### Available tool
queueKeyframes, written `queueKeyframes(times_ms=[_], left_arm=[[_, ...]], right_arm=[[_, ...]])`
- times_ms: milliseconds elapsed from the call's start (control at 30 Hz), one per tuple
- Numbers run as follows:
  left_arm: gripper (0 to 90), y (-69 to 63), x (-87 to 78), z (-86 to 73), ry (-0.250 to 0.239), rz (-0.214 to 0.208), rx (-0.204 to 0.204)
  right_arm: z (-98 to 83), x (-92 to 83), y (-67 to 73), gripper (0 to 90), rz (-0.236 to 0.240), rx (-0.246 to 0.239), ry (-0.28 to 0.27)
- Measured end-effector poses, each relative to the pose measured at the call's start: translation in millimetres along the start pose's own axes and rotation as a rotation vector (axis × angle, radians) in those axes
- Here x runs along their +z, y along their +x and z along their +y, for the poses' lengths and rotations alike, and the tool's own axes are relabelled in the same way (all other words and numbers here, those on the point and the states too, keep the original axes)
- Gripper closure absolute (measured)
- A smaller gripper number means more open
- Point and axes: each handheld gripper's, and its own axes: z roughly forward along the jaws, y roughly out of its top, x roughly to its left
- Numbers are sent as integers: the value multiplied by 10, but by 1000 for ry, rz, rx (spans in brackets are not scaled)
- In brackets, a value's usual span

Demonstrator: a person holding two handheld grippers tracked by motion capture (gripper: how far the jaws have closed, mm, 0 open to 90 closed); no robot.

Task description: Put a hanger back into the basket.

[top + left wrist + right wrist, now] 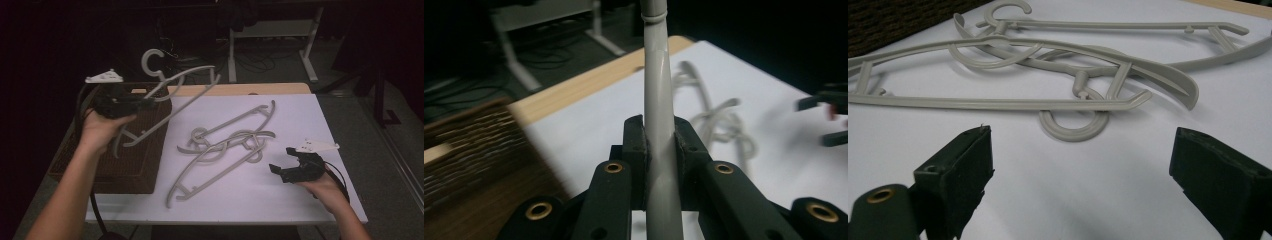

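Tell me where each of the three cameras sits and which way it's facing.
High view: above the person's side, looking forward and down on the white table; both forearms show.
Left gripper view: rides the left gripper, looking along the clamped grey plastic hanger.
Right gripper view: rides the right gripper, jaws open, low over the table.
Shared: the pile of grey hangers.

No text, label, brand, number or sign could be read anywhere in these views; the surfaces in sight bore no legible marks.
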Motion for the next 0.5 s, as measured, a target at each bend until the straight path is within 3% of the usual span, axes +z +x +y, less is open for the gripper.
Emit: queueKeyframes(times_ms=[300,500], left_arm=[[789,573,-520,-344,-12,114,-72],[789,870,-704,-612,4,159,-94]], right_arm=[[-19,30,-13,105,-16,1,9],[-25,42,-17,108,-27,5,14]])
